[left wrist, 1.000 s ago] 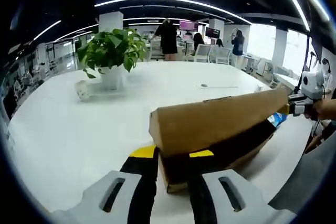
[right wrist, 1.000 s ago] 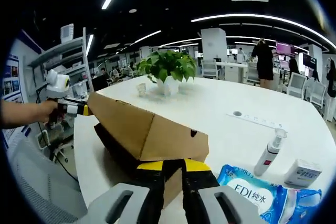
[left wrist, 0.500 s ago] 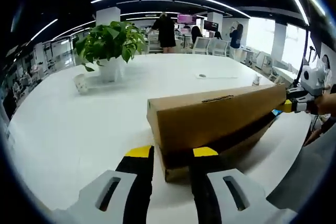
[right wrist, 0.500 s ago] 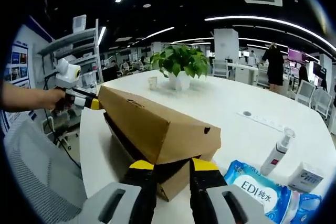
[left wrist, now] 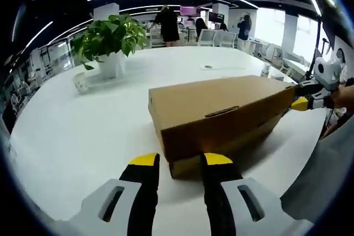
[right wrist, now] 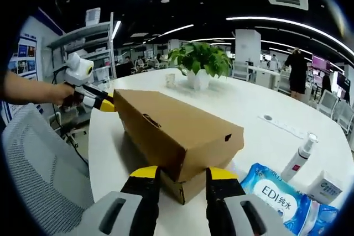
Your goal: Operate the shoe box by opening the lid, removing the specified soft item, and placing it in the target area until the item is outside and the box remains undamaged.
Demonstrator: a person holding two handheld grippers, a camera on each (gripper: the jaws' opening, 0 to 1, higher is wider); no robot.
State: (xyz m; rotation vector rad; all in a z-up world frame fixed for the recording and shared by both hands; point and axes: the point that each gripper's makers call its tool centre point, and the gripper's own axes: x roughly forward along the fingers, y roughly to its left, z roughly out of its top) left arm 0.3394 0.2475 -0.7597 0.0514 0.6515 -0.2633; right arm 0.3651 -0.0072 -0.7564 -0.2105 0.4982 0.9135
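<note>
You have the shoe box near the tabletop edge with its lid raised only slightly, both grippers narrowly parted at opposite ends gripping nothing, so opening, removing the unseen soft item and placing remain.

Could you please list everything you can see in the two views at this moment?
Brown cardboard shoe box: one, lid down on it, on the white table between the two grippers.
White round table: one, under everything.
Green potted plant in a white pot: one, far side of the table.
Small white cup: one, beside the plant.
Blue wet-wipes pack: one, right of the box in the right gripper view.
White spray bottle: one, upright behind the wipes.
White tissue pack: one, beside the bottle.
People: several, standing in the background.
Left hand-held gripper: yellow-tipped, jaws apart at the box's end.
Right hand-held gripper: same, at the other end.
</note>
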